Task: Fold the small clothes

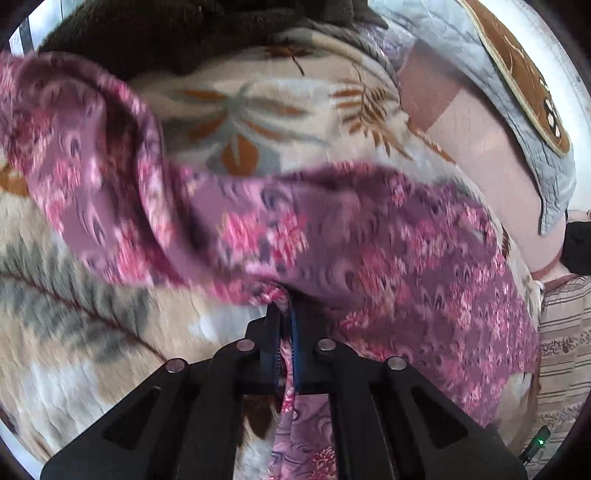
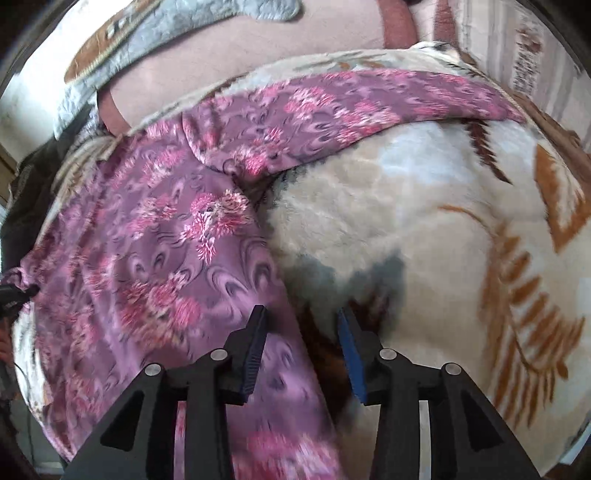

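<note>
In the left wrist view, the left gripper (image 1: 286,325) has its jaws pressed together on a bunched edge of the purple floral garment (image 1: 369,236). A strip of the cloth runs between the fingers and hangs on below them to the bottom of the picture. Beyond the fingertips the garment spreads away to the right and lifts up in a loose fold to the left, over the plush leaf-patterned blanket (image 1: 258,122). Motion blur smears the left fold, so its edge is hard to make out.

In the right wrist view, the right gripper (image 2: 301,317) has its jaws spread apart with nothing pinched. The garment (image 2: 155,236) lies beneath and to the left of the left finger, while the right finger hangs over bare blanket (image 2: 424,206). The garment's right edge runs through the gap between the fingers. Farther off, one part of the garment stretches right across the blanket as a long band.

At the far side, a grey quilted cover (image 2: 207,14) and pink bedding (image 2: 240,62) are cut off by the lens rim. A dark object at the left edge is too blurred to tell.
</note>
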